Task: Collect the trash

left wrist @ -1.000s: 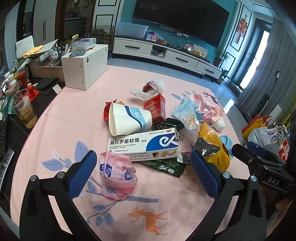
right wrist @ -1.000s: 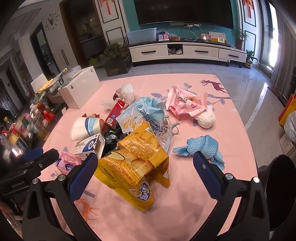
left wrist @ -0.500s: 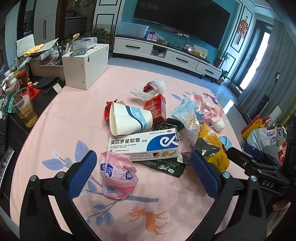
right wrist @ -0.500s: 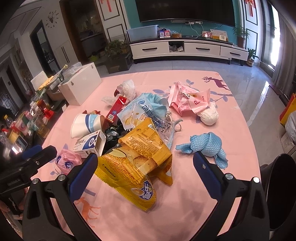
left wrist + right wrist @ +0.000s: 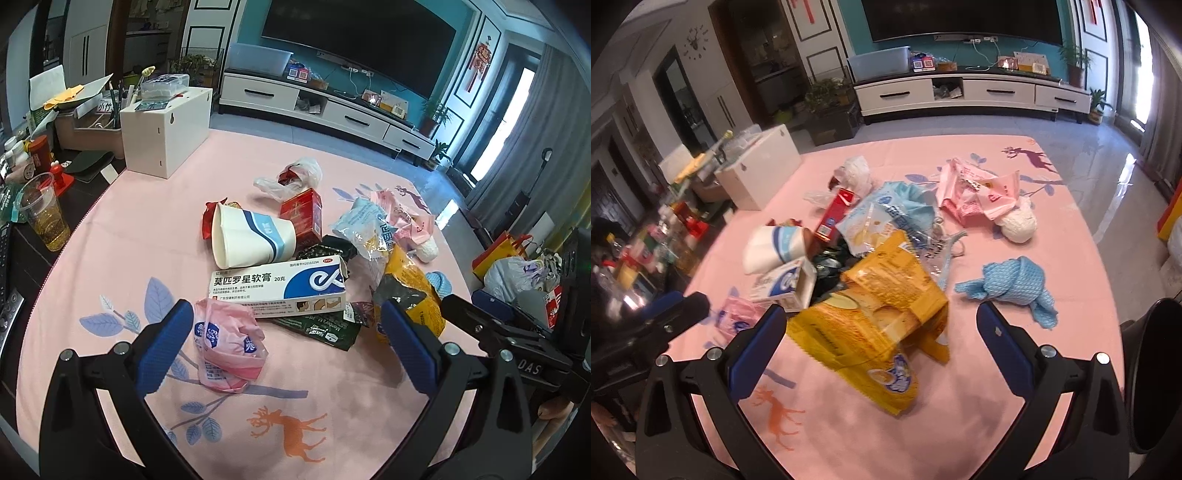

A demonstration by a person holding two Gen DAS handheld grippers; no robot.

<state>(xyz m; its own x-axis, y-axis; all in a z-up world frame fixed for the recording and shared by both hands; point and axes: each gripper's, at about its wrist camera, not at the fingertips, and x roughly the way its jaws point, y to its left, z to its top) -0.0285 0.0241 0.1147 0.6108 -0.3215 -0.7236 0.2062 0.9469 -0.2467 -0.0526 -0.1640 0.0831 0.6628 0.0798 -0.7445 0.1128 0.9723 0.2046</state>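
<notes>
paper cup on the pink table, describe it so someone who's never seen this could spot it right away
On the pink tablecloth, find the trash pile in the middle. At the pile's edge nearest the white box, the paper cup lies on its side, open mouth facing outward, just behind the long ointment carton. It is the only rigid round item there: white with a blue wavy band, among flat wrappers and boxes.

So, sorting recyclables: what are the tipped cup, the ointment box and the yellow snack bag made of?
The tipped cup looks like matte paper with a rolled rim. The ointment box looks like thin printed card with an open end flap. The yellow snack bag seems to be glossy, crinkled plastic film.
</notes>
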